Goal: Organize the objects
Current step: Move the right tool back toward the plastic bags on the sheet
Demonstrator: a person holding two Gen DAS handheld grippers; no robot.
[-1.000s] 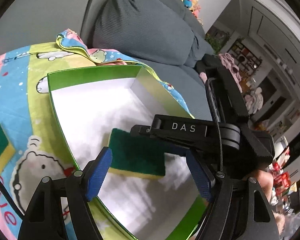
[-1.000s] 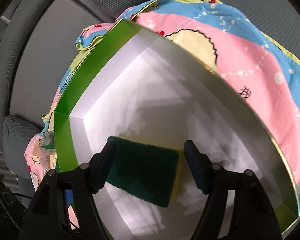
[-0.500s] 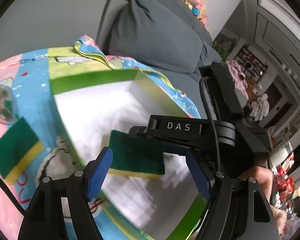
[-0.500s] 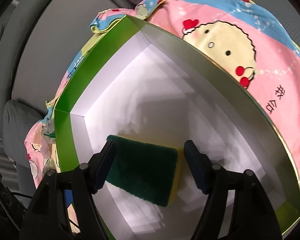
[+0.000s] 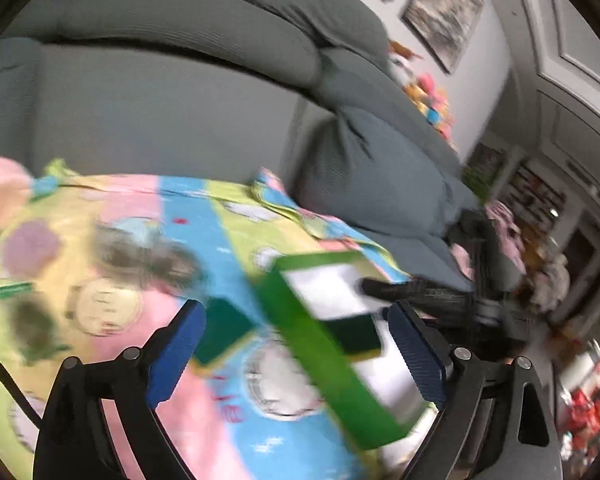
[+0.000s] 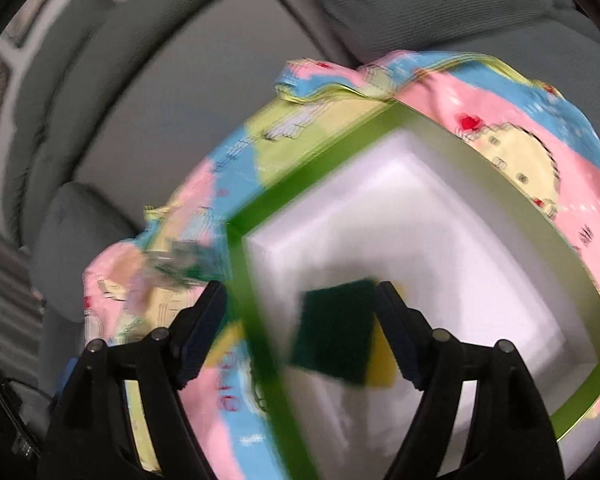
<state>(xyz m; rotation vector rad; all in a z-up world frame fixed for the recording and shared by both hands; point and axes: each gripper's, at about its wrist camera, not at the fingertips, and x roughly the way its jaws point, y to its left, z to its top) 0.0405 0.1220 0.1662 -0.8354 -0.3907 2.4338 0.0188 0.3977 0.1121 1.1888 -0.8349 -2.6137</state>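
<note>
Beyond both pairs of jaws, we see a grey sofa (image 5: 172, 92) draped with a pastel cartoon blanket (image 5: 188, 216), and on the blanket an open green box (image 6: 432, 240) with a white inside. Our left gripper (image 5: 296, 352) has its jaws opening wide and nothing between the pads; the green wall of the box crosses the gap ahead of them. Our right gripper (image 6: 300, 332) is also opening, its jaws bare, straddling the near corner of the box.

Inside the box, just ahead of the right jaw of that gripper, lies a sponge (image 6: 336, 332), dark green scouring face up with a yellow edge showing. A second sponge (image 5: 220, 334) rests on the blanket outside the box, just ahead of the left gripper's left jaw. Motion blur smears the smaller items farther left on the blanket, and we cannot tell what they are.

We judge the loose sponge light, soft and easily squashed, its scouring face rough enough not to slip. It is best taken across its short sides with a gentle squeeze, pads low against the blanket without pinching the cloth.
</note>
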